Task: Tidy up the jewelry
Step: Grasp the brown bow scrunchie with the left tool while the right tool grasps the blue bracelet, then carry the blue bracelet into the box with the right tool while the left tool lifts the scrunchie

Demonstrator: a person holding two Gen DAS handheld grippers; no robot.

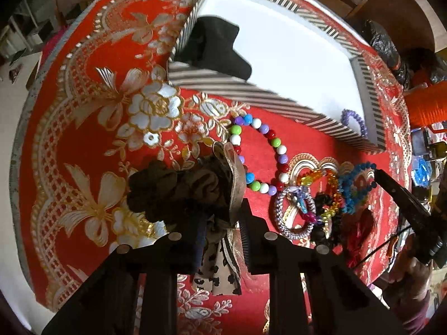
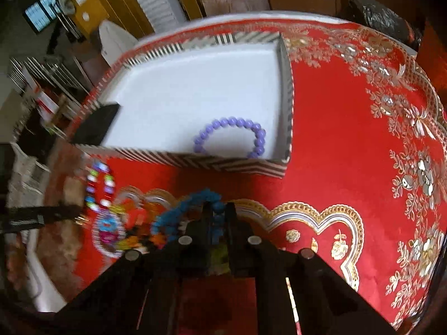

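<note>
Red embroidered tablecloth (image 2: 329, 145) carries a striped box (image 2: 195, 164) near its far edge; a purple bead bracelet (image 2: 232, 136) lies in the box's near right corner. Left gripper (image 1: 223, 223) is clamped on a brown scrunchie (image 1: 178, 187); right gripper (image 2: 219, 217) is closed on a blue bead bracelet (image 2: 178, 215) beside the box's near wall.

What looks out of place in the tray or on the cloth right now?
A black cloth lies draped over the striped tray's corner wall, half in and half out. Only the purple bead bracelet lies inside; the other bracelets sit tangled in a pile on the red cloth.
</note>
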